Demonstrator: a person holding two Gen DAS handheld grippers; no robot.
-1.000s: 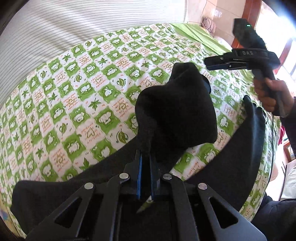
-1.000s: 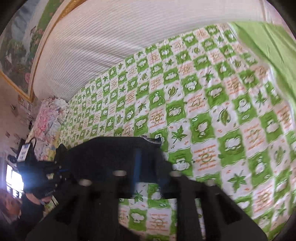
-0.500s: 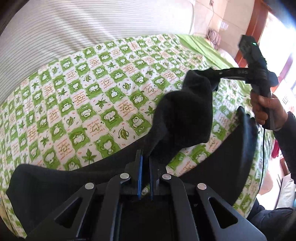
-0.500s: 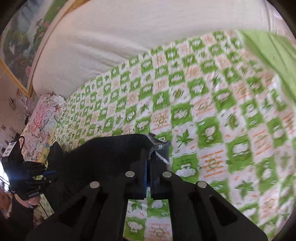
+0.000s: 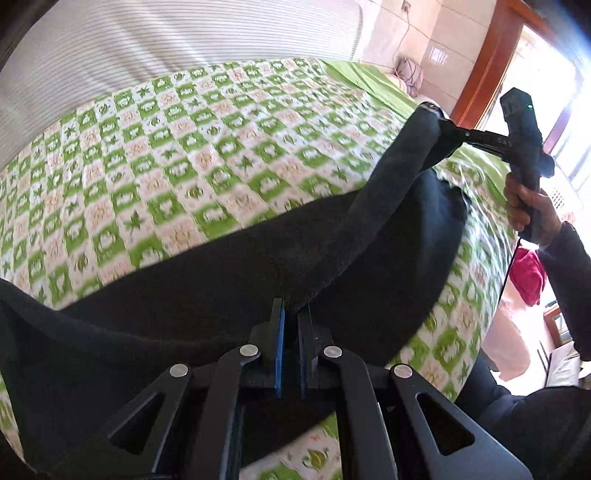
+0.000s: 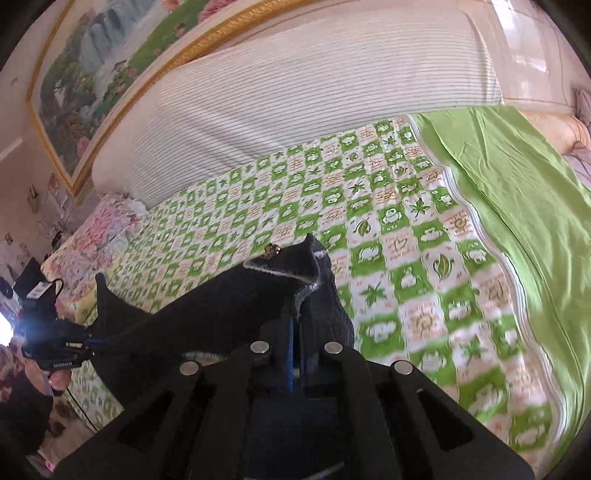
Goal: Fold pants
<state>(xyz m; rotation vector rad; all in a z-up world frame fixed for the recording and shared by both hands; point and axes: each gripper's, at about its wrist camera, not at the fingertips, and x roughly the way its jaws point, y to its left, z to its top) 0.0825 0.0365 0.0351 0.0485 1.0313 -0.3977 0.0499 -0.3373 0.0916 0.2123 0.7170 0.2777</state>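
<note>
Looking along the left gripper (image 5: 291, 325), its fingers are clamped on an edge of the black pants (image 5: 229, 288), which stretch above the checked bedspread (image 5: 177, 155) to the right gripper (image 5: 441, 127). From the right wrist, that gripper (image 6: 297, 321) pinches the pants' (image 6: 229, 299) other corner; the left gripper (image 6: 85, 341) holds the far end.

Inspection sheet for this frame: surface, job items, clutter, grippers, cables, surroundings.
Surface: bed with green checked quilt, plain green sheet beyond.
Job's things: black pants, edge lifted and stretched between both grippers.
Clutter: floral bedding at the bed's far side.
Grippers: left gripper and right gripper shut on the pants.
Cables: cord on the wall.
Surroundings: striped headboard, framed painting, wooden frame.
</note>
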